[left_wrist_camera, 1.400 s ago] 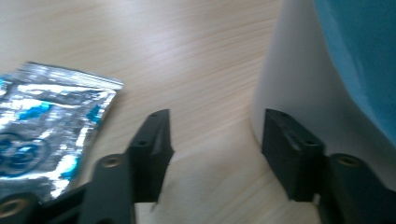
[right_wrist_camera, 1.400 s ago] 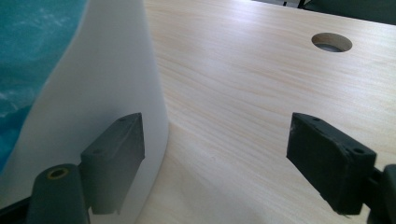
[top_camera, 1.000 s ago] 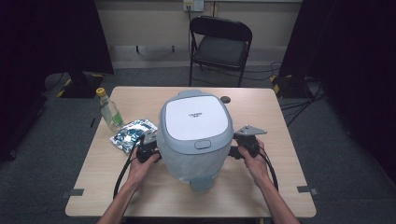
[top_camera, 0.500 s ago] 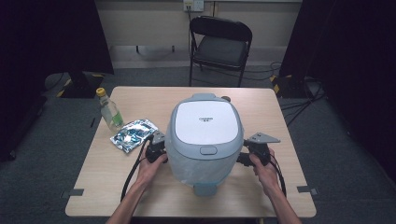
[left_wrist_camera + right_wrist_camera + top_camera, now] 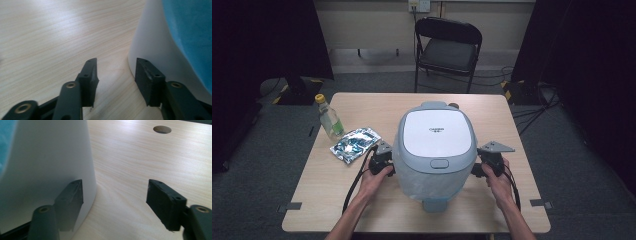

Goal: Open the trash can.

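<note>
A big white rice cooker (image 5: 437, 135) with a grey-blue lid stands in the middle of the wooden table (image 5: 362, 200). My left gripper (image 5: 387, 162) sits low at its left side. In the left gripper view its jaws (image 5: 116, 72) have just been opening and stand open over bare wood, one fingertip (image 5: 147, 75) close beside the cooker's white base (image 5: 155, 42). My right gripper (image 5: 477, 167) is at the cooker's right side. Its jaws (image 5: 115, 192) have also just been opening, one alongside the cooker wall (image 5: 50, 157), with nothing pressed between them.
A clear bottle with a yellow cap (image 5: 328, 117) and a silver foil pouch (image 5: 355, 143) lie at the table's left. A round cable hole (image 5: 162, 129) is in the tabletop beyond the cooker. A black folding chair (image 5: 447, 47) stands behind the table.
The cooker has shifted a little to the right along with both hands. The right hand has since drawn slightly away from its side.
</note>
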